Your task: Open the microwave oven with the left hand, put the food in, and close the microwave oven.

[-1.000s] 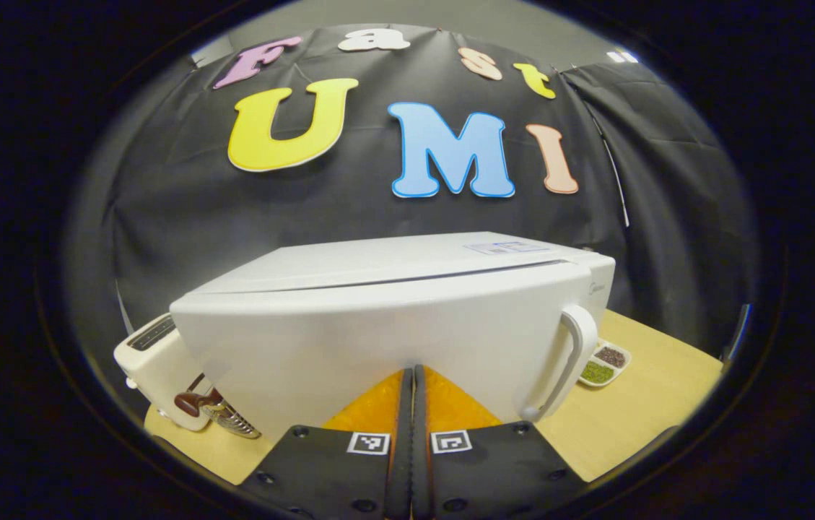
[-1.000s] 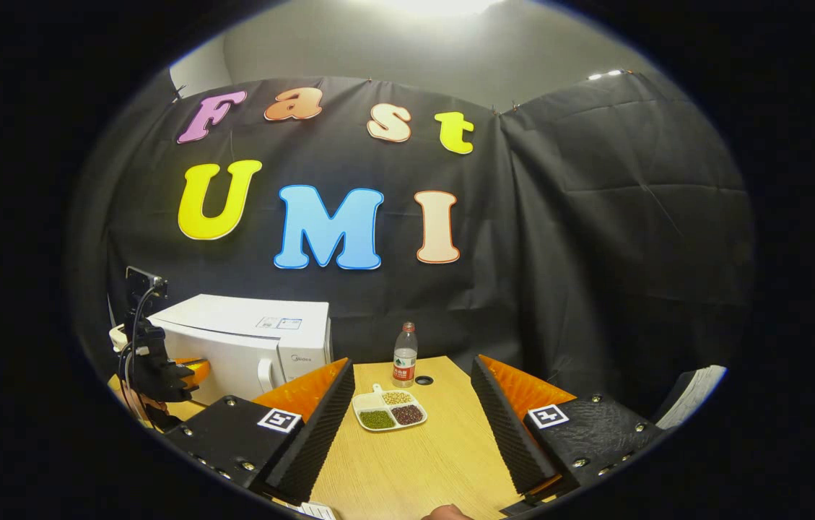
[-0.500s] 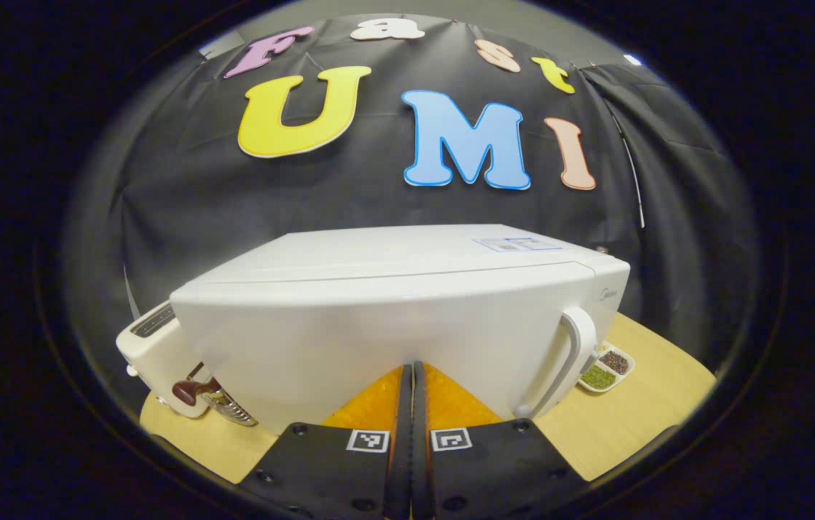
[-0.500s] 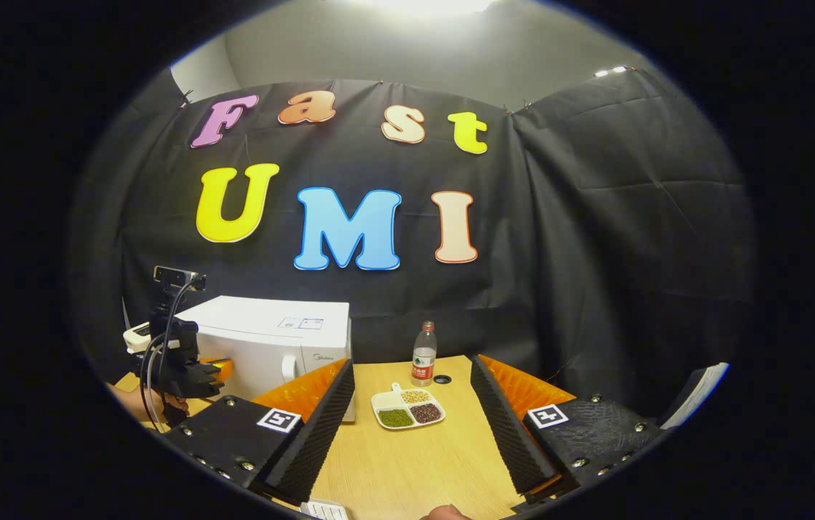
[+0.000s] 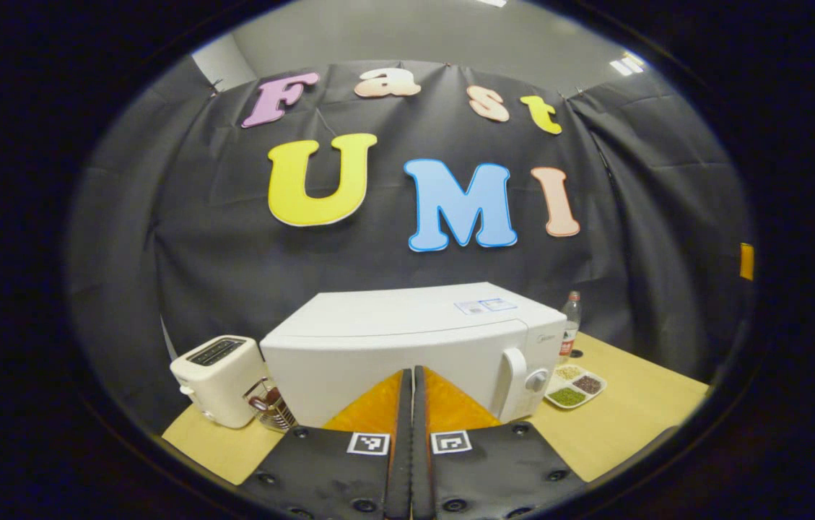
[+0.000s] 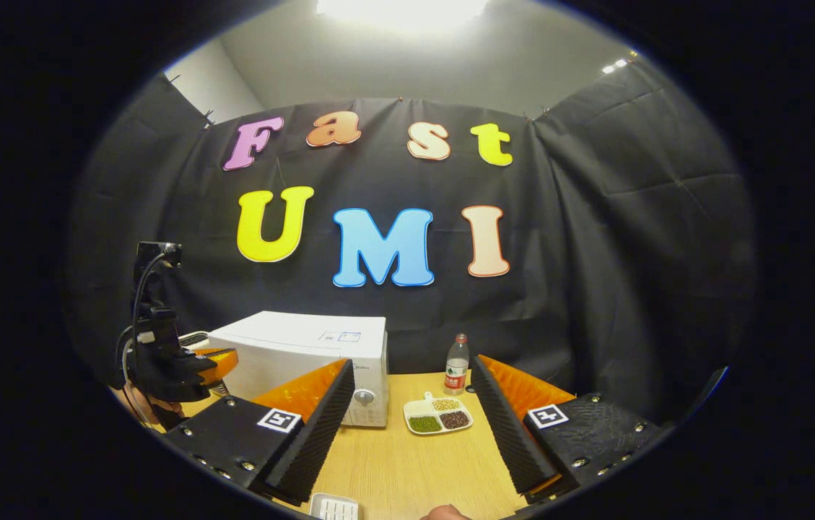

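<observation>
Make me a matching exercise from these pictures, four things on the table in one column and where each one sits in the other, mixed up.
Things
1. white microwave oven
2. cream two-slot toaster
3. white divided dish of beans
4. clear plastic water bottle with a red cap

Places
A. at the back of the wooden table, by the black cloth, behind the dish
B. in the left gripper view, left of the microwave
C. on the table in front of the bottle, beside the microwave's dial end
D. between the toaster and the dish, door shut

Pairs: 1-D, 2-B, 3-C, 4-A
</observation>
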Demonstrator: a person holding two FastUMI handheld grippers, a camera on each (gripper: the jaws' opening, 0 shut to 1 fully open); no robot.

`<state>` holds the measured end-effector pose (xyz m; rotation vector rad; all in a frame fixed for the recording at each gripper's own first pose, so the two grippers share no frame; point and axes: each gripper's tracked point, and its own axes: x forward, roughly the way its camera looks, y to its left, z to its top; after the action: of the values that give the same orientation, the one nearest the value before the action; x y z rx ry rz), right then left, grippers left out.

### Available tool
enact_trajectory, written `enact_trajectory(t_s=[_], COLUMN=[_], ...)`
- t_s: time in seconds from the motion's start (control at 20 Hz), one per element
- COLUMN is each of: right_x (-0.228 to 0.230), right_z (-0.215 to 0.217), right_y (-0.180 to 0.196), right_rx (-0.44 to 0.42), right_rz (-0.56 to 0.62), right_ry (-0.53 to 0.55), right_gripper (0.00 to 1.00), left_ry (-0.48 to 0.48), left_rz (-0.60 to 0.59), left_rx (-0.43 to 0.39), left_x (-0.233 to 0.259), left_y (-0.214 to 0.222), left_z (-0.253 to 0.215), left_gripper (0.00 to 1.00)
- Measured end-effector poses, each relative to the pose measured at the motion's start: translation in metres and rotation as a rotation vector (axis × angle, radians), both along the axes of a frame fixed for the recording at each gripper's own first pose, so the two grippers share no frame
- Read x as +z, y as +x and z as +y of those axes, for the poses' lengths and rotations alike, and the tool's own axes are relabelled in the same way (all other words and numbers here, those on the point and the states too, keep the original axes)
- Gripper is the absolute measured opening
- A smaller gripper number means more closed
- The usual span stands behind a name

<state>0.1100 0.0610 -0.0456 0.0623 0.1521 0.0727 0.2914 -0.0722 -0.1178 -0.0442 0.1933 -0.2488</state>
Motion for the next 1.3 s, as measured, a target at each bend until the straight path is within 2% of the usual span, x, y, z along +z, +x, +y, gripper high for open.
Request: enact_trajectory(t_s=[0.3,0.75,0.85,0.9,1.1,1.2,1.3], right_x=[0.007,0.013,0.019,0.019,0.021,0.024,0.025], right_z=[-0.018,-0.037,-0.039,-0.039,-0.035,-0.031,-0.025], right_y=[-0.032,-0.079,-0.084,-0.088,-0.098,-0.102,-0.107], right_rx=[0.057,0.122,0.118,0.116,0.102,0.094,0.089], right_rz=[-0.017,-0.045,-0.061,-0.061,-0.058,-0.064,-0.066], right_ry=[0.018,0.046,0.048,0.047,0.044,0.04,0.042], right_gripper=[0.98,0.98,0.98,0.98,0.98,0.98,0.98], left_ry=[-0.013,0.0,-0.002,0.0,-0.028,-0.018,0.006], left_rz=[-0.046,-0.106,-0.118,-0.122,-0.122,-0.125,-0.134], left_rx=[0.078,0.144,0.146,0.148,0.155,0.161,0.158], left_x=[0.039,0.084,0.095,0.098,0.105,0.105,0.106], left_y=[-0.068,-0.165,-0.181,-0.188,-0.215,-0.227,-0.238], left_z=[0.011,0.021,0.024,0.027,0.039,0.05,0.059], left_gripper=[0.07,0.07,0.1,0.07,0.07,0.1,0.07])
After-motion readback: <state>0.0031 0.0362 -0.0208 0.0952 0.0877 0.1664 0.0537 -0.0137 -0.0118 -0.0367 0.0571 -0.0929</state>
